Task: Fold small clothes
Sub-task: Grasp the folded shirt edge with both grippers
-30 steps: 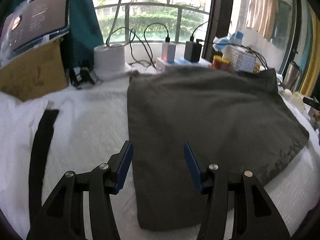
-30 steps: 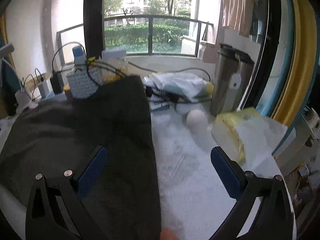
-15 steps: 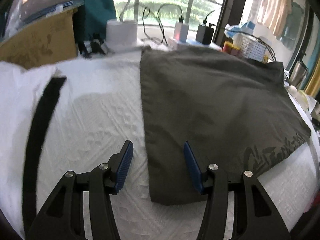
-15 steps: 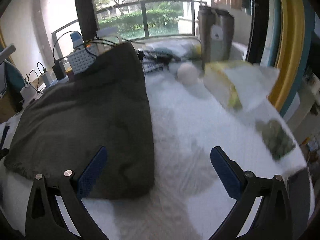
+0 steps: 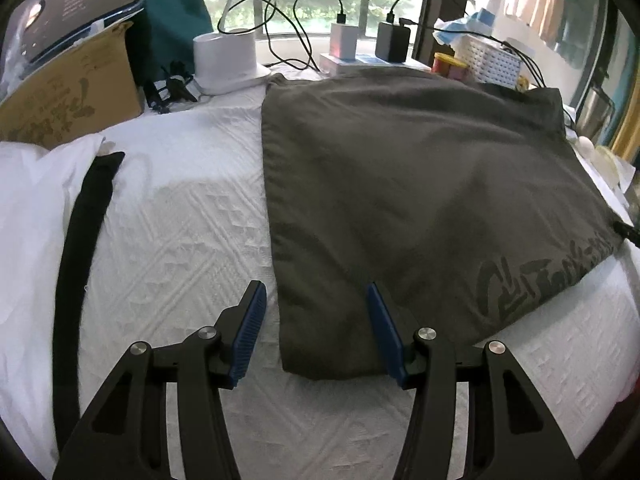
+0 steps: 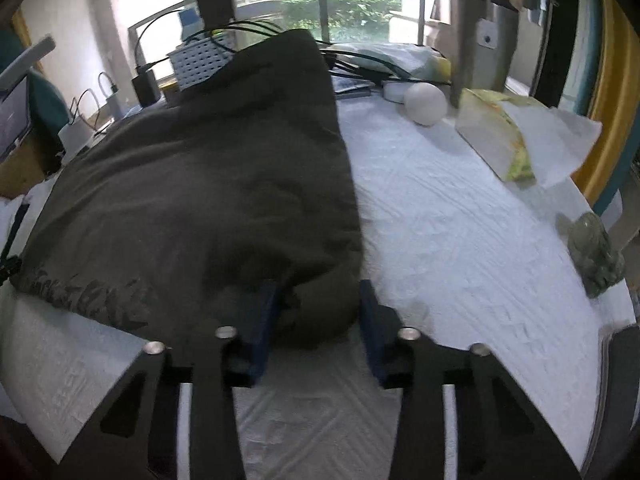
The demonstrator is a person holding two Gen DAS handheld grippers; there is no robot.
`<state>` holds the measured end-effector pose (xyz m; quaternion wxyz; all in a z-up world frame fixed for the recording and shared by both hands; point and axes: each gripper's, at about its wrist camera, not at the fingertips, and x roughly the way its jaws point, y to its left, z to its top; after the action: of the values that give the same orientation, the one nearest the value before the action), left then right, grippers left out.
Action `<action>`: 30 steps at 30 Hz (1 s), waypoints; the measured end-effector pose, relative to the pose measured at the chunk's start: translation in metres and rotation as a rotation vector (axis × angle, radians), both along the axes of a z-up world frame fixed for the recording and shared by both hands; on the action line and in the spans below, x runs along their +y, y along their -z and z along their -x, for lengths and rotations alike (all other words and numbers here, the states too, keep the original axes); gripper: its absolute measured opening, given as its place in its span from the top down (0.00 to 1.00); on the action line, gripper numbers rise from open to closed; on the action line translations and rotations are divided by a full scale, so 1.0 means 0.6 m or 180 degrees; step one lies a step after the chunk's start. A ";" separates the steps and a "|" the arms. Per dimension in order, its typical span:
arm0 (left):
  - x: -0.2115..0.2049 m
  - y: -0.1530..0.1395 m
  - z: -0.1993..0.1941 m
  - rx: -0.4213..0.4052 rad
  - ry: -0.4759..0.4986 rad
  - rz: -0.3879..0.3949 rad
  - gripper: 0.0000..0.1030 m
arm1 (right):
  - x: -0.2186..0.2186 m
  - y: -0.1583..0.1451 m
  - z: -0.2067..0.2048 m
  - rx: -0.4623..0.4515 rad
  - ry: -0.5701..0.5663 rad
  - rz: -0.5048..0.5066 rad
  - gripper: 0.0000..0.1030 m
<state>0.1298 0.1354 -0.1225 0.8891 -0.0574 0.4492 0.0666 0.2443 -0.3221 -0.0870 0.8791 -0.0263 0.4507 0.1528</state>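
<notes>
A dark olive folded garment (image 5: 420, 184) lies flat on the bench's white textured cloth (image 5: 172, 240), filling the centre and right of the left wrist frame, with printed lettering along its lower right edge. Its left edge runs straight from the upper centre down to a near corner at lower centre. The left tongs (image 5: 316, 332) hang spread and empty over that near corner: the left blue pad is over bare white cloth, the right one over the fabric, neither pressing on it. To the left of the garment's edge lies a broad strip of open cloth, bounded at far left by a black strap (image 5: 80, 264) lying on a white pillow-like bundle (image 5: 24, 208). In the right wrist frame the right tongs (image 6: 316, 312) have just been closing and now pinch the garment's other near corner, which bunches up between the blue pads. To the right of that edge the cloth is open as far as a tissue pack (image 6: 500, 140) and a white ball (image 6: 425, 103) at upper right, and a small green figurine (image 6: 596, 252) at the right rim. The far edge is crowded with chargers, cables, a white perforated basket (image 6: 200, 62) and a steel flask (image 6: 482, 36).
</notes>
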 end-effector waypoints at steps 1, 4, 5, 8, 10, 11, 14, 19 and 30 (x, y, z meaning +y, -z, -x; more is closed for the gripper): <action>0.002 0.000 0.000 -0.0001 -0.0008 0.0014 0.46 | 0.001 0.000 0.000 -0.0003 0.0000 -0.0012 0.81; 0.000 0.000 -0.004 0.0067 -0.0054 0.0016 0.46 | -0.001 0.001 0.002 0.0000 -0.0008 -0.0058 0.89; -0.002 -0.001 -0.006 0.0101 -0.0081 -0.0001 0.46 | 0.000 0.001 0.001 -0.0006 -0.0008 -0.0065 0.90; -0.006 0.000 -0.005 0.0101 -0.0125 -0.0033 0.46 | 0.003 0.001 0.002 -0.0023 -0.0018 -0.0054 0.91; -0.006 0.001 -0.003 0.0079 -0.0151 -0.0015 0.46 | 0.006 0.000 0.002 -0.0025 -0.0025 -0.0035 0.92; -0.007 0.000 -0.001 0.0073 -0.0151 0.0001 0.46 | 0.007 0.000 0.002 -0.0025 -0.0028 -0.0031 0.92; -0.014 -0.001 0.002 0.0055 -0.0049 0.0098 0.59 | 0.008 -0.001 0.004 -0.0031 -0.0023 -0.0033 0.92; -0.030 -0.002 0.003 0.0014 0.0108 0.0157 0.90 | 0.005 -0.003 0.007 -0.0049 -0.0005 -0.0056 0.93; -0.031 -0.031 0.036 -0.0198 0.0143 0.0108 0.95 | 0.002 -0.014 0.028 -0.0128 0.0021 -0.0057 0.93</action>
<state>0.1083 0.1167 -0.1042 0.9028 -0.0645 0.4236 0.0371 0.2273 -0.3209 -0.0783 0.8887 -0.0200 0.4316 0.1532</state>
